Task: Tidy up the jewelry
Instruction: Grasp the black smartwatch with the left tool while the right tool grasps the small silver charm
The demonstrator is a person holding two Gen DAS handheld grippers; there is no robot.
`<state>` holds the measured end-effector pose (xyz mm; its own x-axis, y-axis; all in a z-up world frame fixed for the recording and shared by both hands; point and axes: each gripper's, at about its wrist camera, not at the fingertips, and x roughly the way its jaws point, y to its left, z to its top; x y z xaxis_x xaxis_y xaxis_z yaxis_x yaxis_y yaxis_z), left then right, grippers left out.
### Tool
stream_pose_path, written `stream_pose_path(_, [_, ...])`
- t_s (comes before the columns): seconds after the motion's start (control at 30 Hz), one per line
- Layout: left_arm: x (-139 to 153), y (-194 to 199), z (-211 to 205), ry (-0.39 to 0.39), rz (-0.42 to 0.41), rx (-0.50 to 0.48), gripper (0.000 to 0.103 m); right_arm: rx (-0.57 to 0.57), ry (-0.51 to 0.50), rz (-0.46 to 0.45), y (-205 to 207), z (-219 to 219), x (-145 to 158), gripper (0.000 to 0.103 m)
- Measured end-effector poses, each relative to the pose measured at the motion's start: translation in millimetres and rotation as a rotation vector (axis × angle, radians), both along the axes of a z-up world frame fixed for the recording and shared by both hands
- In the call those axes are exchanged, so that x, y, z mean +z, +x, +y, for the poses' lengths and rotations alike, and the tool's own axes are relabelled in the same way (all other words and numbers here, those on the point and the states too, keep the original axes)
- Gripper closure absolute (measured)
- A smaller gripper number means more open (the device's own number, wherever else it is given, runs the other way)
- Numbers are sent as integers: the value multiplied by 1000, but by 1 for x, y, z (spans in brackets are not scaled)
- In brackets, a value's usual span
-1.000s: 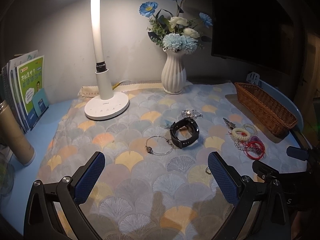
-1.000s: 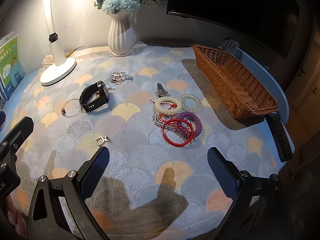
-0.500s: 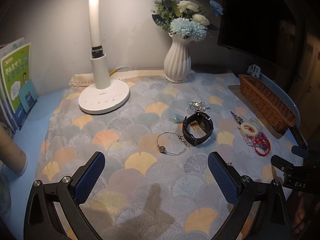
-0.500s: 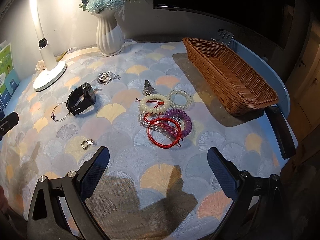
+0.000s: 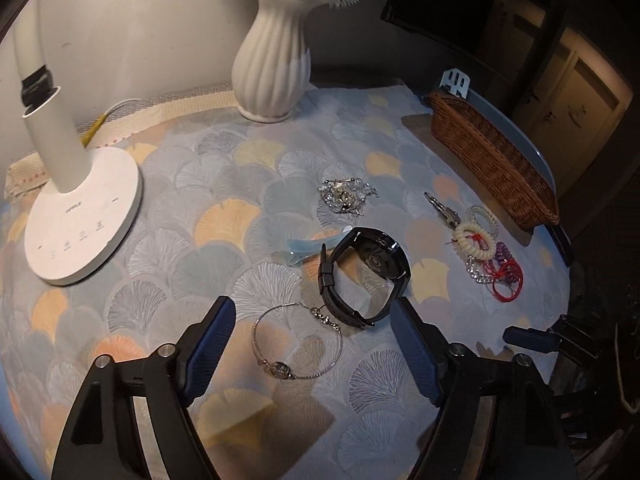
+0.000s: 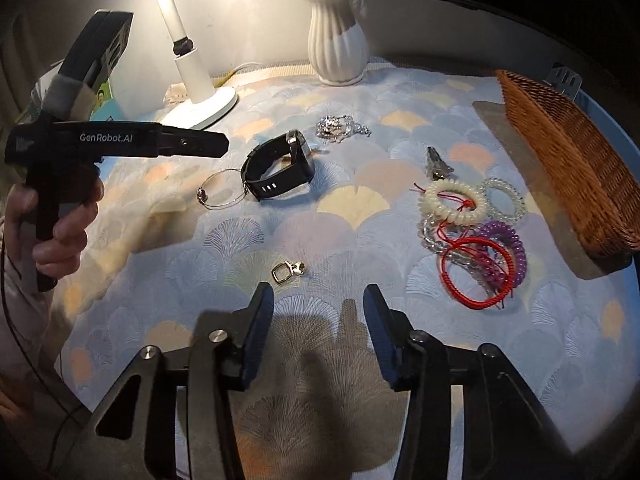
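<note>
Two tongs are hanging over a table (image 6: 608, 120) that is wearing a woven cloth (image 6: 360, 232) printed with fan-shaped leaves in grey, yellow and peach. I am looking down my left tongs (image 5: 312, 334) at a thin silver wire bangle (image 5: 298, 342) with small beads, lying flat on the cloth between the two blue ribbed pads. Those jaws are standing wide and have just been closing, but the pads are not touching the bangle. Just beyond it a black watch (image 5: 364, 276) with a rubbery strap is resting on its side, its strap meeting the bangle's rim. A pale blue hair clip (image 5: 308, 250) is lying beside the watch, and a heap of clear crystal beads (image 5: 346, 196) is glinting further back.

My right tongs (image 6: 318, 312) are hovering about half open, having also just been closing, with only bare cloth between the pads; a small silver charm (image 6: 288, 271) is sitting just ahead of them. To the right I am seeing a cluster of coiled hair ties (image 6: 472, 224) in cream, clear and purple, tangled with red cord loops, and near them a long brown wicker basket (image 6: 572, 160).

Behind, a ribbed white vase (image 6: 338, 44) is holding blue flowers beside a smooth white lamp (image 5: 80, 216). From the right wrist view, "GenRobot.AI" is reading in white on the left tool, gripped by a hand (image 6: 60, 220).
</note>
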<state>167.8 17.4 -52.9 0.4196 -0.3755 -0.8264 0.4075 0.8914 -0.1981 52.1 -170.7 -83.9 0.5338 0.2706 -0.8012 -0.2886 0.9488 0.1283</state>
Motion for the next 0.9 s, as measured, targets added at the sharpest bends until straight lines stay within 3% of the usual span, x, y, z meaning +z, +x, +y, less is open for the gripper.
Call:
stream_pose_path(0.1, [-9,10,-13,34,10,-36,24,5,11,12,7,0,-8,57])
stream_pose_path(0.3, [-19,25,-29,68,16,-60,42,21,5,5,13,5,-12,61])
stream_pose_path(0.4, [-26,30,-31,69,33,-57,50,38,-2,0,18,11,-13,71])
stream_pose_path(0.53, [-32,33,-31,66,51,-41,69,56,-39,-9,23,22,-16,85])
stream_pose_path(0.6, [-34,34,-30,66,57,-32,74,65,-67,-27,24,29,-17,87])
stream_pose_path(0.7, [-32,30,-32,59,42,-29,90,69,-116,-57,21,35,-16,90])
stream_pose_path(0.9, [-14,7,-52,178,-86,7,92,52,-112,-111,11,24,1,90])
